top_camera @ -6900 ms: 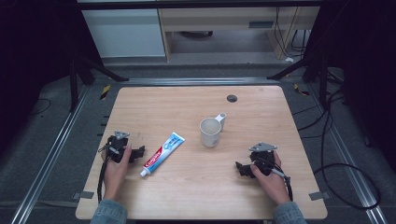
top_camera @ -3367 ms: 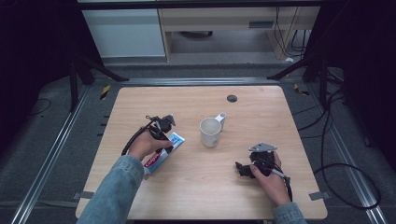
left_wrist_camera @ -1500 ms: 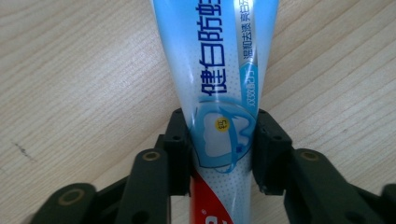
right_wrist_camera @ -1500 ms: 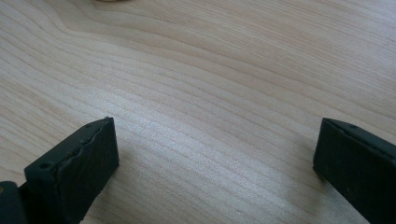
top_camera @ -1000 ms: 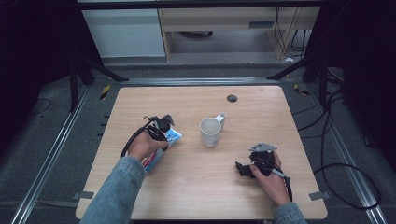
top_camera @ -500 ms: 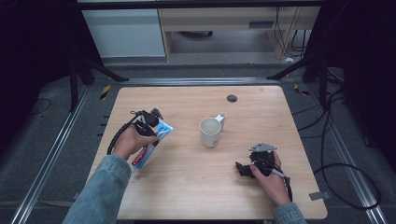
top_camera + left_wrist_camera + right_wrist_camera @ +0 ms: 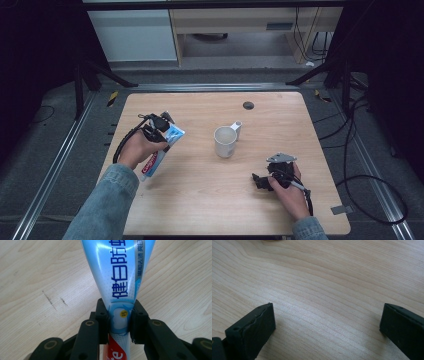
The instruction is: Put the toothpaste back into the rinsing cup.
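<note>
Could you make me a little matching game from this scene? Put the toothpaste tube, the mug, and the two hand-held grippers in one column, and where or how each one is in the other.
Things:
1. toothpaste tube
2. mug
3. left gripper
4. right gripper

States:
A. jaws wide apart over bare wood
B. standing upright near the table's middle
C. clamped between two black jaws
D. jaws shut on something

Pairs: 1-C, 2-B, 3-D, 4-A

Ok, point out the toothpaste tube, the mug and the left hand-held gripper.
toothpaste tube [image 7: 120,272], left gripper view, on its blue printed body.
mug [image 7: 225,142], high view, on its rim.
left hand-held gripper [image 7: 120,322], left gripper view, midway between its fingertips, clamped on the tube.
</note>
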`<action>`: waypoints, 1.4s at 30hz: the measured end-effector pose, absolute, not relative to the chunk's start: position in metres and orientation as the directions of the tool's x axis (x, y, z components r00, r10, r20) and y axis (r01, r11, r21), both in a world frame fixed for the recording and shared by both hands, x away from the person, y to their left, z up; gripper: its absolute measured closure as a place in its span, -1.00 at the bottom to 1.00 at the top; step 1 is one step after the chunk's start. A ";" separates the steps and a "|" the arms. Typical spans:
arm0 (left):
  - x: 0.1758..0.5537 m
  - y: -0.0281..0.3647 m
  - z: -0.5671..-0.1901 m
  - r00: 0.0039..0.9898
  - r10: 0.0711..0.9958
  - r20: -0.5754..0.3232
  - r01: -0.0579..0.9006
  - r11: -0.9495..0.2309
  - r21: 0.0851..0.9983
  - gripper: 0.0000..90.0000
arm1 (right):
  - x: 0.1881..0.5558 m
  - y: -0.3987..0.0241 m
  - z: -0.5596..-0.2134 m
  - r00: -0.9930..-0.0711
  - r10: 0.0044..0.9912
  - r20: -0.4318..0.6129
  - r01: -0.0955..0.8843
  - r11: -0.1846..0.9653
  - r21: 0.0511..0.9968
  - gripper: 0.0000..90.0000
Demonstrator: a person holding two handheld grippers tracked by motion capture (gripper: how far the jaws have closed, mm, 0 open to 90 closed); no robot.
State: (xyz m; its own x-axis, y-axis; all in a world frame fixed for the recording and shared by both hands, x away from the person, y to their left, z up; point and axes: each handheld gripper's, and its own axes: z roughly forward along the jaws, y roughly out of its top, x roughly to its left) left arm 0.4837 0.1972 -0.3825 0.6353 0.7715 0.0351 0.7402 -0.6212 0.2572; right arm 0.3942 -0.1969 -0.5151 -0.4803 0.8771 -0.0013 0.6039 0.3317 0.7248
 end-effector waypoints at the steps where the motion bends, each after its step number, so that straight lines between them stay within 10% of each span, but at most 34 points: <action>1: 0.484 0.197 -0.381 0.643 0.765 0.043 0.731 -0.629 0.262 0.60 | 0.394 -0.197 -0.515 -0.480 0.877 -0.003 0.604 0.332 0.725 -0.99; 42: 0.468 0.150 -0.329 0.630 0.753 0.190 0.578 -0.618 0.532 0.62 | 0.394 -0.202 -0.515 -0.488 0.873 -0.009 0.600 0.343 0.723 -0.99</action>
